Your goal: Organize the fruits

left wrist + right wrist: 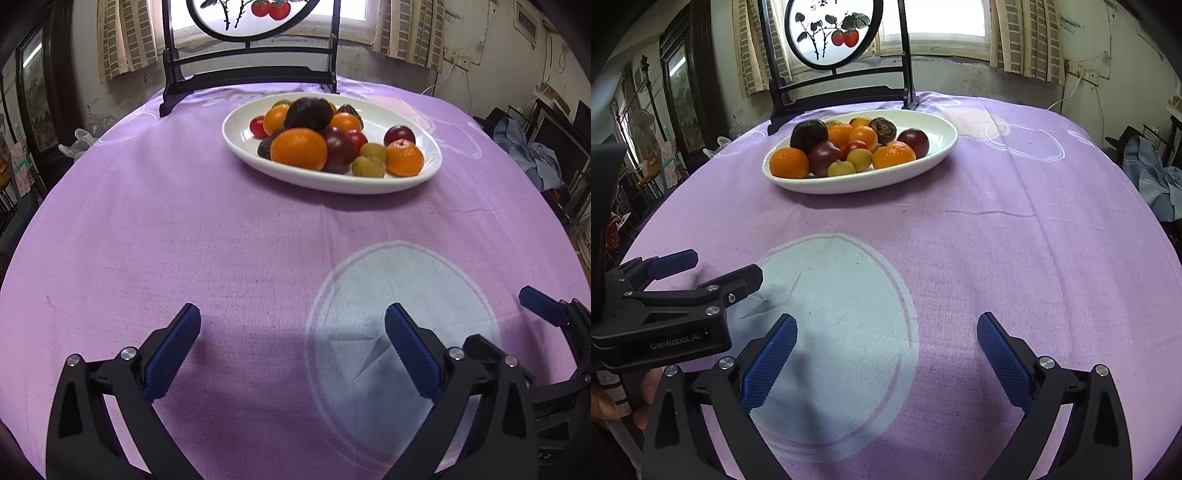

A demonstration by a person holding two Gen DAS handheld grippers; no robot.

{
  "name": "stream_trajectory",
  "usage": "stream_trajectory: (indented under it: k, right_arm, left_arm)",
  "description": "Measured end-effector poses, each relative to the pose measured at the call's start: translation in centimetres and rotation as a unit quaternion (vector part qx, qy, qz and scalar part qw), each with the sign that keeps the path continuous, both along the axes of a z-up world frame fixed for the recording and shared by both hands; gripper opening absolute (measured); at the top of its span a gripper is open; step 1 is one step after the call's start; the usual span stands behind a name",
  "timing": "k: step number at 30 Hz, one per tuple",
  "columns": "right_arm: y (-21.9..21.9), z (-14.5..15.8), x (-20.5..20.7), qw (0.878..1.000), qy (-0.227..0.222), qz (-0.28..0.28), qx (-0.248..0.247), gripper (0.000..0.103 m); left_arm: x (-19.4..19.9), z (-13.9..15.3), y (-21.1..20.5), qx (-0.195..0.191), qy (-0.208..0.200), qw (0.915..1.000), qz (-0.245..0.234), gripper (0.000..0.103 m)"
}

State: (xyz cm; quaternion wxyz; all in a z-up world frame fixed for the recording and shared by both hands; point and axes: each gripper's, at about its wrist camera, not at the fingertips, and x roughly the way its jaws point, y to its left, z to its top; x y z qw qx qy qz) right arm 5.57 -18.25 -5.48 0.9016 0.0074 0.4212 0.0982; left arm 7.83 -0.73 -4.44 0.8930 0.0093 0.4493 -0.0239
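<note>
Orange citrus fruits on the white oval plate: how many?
4 visible: big one at front left, one at front right, two mid-pile. The heap on the white oval plate may hide more.

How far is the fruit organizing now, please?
Done: all visible fruit sits piled in the white dish, and none lies on the purple cloth. In hand: nothing; the left tongs and right tongs are open and empty, well short of the dish. Left: possibly nothing, or sorting the mixed pile.
</note>
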Motion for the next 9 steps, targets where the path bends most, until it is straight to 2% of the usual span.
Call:
stream_trajectory:
  k: [9]
  right_arm:
    - [0.3,-1.1,0.4,0.999,0.03,-0.004,-0.019,0.1]
  left_arm:
    - [0.5,-1.3,-0.2,0.015,0.017,0.9997,-0.001,0.098]
